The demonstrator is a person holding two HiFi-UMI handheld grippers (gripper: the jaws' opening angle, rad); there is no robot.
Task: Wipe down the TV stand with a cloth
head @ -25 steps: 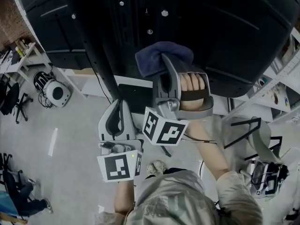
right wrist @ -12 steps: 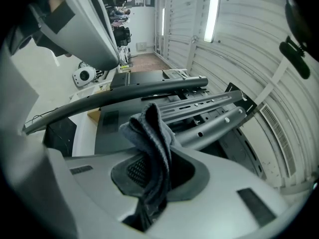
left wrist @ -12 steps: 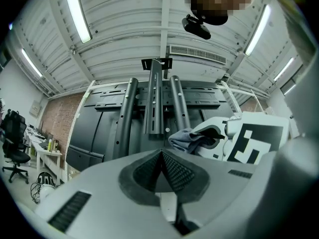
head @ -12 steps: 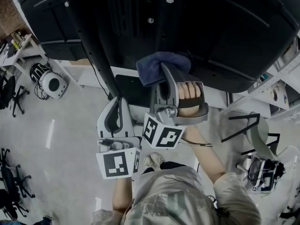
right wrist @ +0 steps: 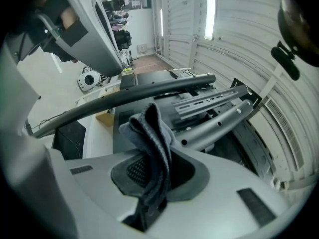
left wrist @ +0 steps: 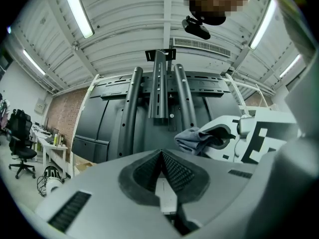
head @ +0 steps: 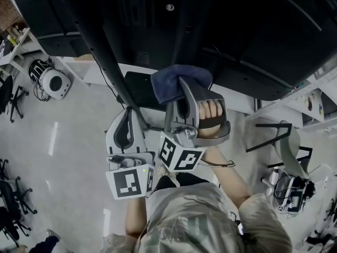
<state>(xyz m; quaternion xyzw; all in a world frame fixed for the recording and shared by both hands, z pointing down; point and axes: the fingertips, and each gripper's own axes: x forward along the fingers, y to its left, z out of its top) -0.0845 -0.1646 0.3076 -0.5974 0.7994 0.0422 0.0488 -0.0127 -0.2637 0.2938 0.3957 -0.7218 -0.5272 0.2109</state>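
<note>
Right gripper [head: 181, 83] held the cloth [head: 169, 82] up by the TV stand [head: 105, 46]; left gripper [head: 128, 114] was empty.

The right gripper's jaws were clamped on the dark blue cloth, which bunched out past the tips at 12 o'clock, against the black back panel [head: 237, 30]; whether it touched could not be told. The stand's grey upright rails [left wrist: 158, 86] rose at 12 o'clock from the cloth. The left gripper sat just beside the right one, at its 8 o'clock, its ribbed pads pressed together with nothing between them.
</note>
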